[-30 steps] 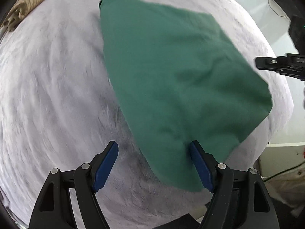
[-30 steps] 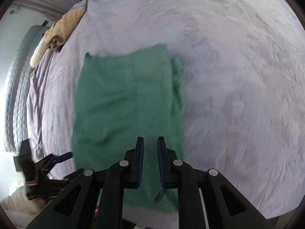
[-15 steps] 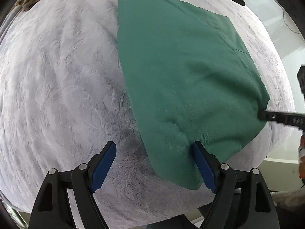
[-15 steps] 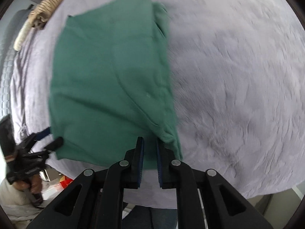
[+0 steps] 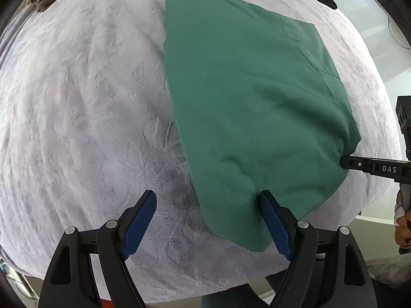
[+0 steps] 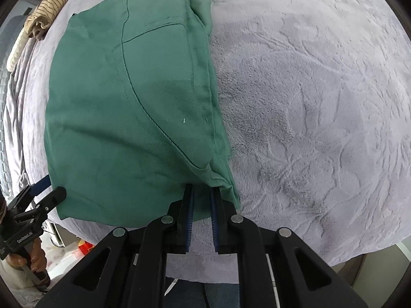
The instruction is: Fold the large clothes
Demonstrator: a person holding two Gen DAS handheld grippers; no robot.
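the folded green cotton garment (image 5: 251, 107) lies on the grey plush bed cover (image 5: 84, 118), its near corner pinched in the closed right hand-held gripper (image 6: 201, 192), while the left hand-held gripper (image 5: 208, 205) gapes wide at its near edge.

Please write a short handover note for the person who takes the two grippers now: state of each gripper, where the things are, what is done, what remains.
Left gripper: open, its right finger at the near edge of the green garment, nothing held.
Right gripper: nearly shut at the garment's near right corner; whether it pinches cloth, I cannot tell.
The garment lies folded in layers on the grey blanket. A striped cloth lies bunched at the far left edge.
Done: at least one fold.
Left: probably the next fold, then smoothing.
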